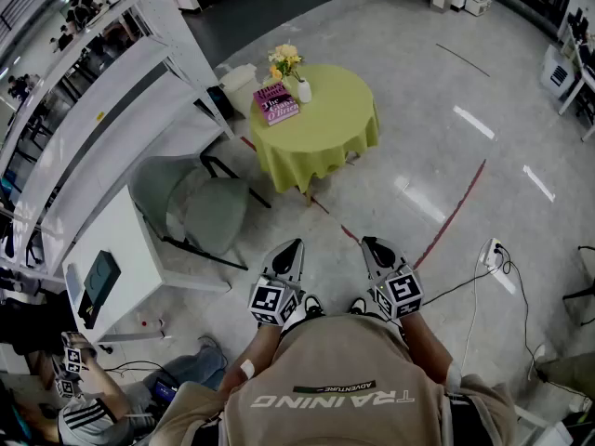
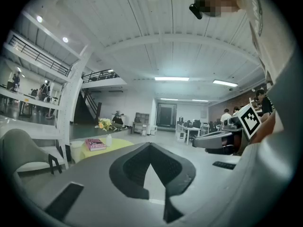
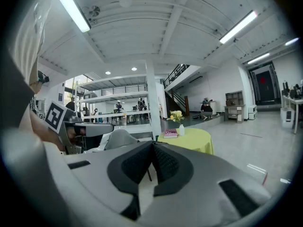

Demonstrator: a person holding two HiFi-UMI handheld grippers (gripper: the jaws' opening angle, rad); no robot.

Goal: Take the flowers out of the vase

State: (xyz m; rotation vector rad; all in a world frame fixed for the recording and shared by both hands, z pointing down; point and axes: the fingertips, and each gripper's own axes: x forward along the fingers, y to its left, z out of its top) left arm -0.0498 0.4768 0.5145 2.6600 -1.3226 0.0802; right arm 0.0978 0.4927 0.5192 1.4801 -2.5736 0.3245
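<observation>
Approach first: we should walk to the bench [image 1: 346, 110], left gripper [image 1: 295, 244] and right gripper [image 1: 370, 242] clenched empty, unclenching at the flowers [image 1: 284, 59].

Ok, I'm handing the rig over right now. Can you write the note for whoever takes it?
Left claw: shut, empty.
Right claw: shut, empty, level with the left.
Things: flowers stand in the white vase on the round green table, with a pink book next to the vase. Both claws are well short of the table.
Done: nothing yet, flowers untouched.
Left: walk up to the table, open a claw, grip the stems, lift them out of the vase.
</observation>
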